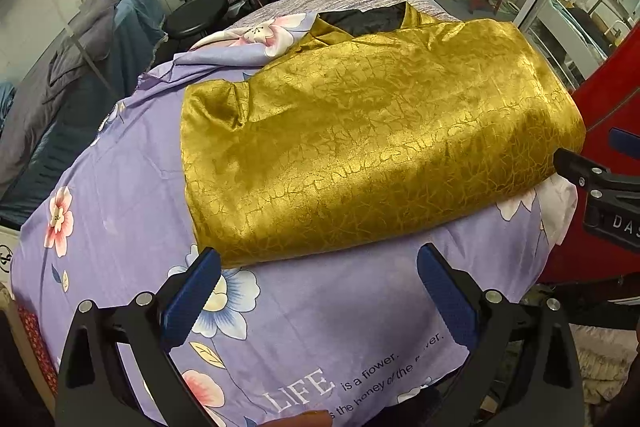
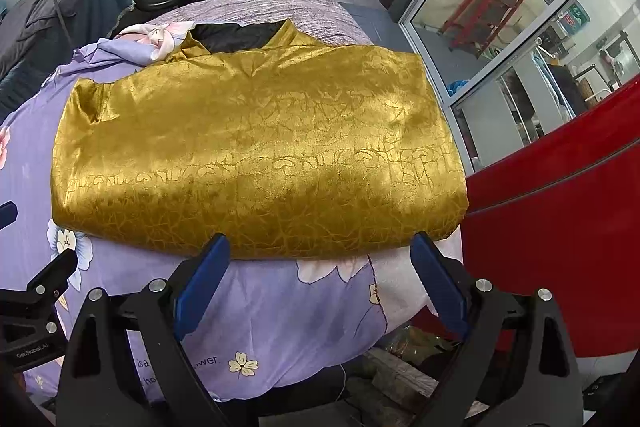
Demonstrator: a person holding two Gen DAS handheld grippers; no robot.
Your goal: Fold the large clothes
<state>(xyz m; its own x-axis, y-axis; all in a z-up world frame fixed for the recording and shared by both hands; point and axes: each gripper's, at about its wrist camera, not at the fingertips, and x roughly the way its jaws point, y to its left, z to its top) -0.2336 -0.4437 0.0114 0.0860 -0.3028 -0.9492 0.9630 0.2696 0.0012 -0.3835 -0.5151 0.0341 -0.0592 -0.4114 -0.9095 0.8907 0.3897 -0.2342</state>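
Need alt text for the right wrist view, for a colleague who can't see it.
A folded gold garment lies on a purple floral sheet, just beyond the open right gripper, which holds nothing. The left gripper shows at the left edge.

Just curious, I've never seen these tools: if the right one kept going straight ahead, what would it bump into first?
Most likely the near edge of the folded gold garment, which lies just beyond the open jaws of the right gripper on the floral sheet. Depth is hard to judge.

Bright, even indoor light; sheen on gold garment (image 2: 256,147); heavy fisheye warp, dark vignetted corners; focus sharp.
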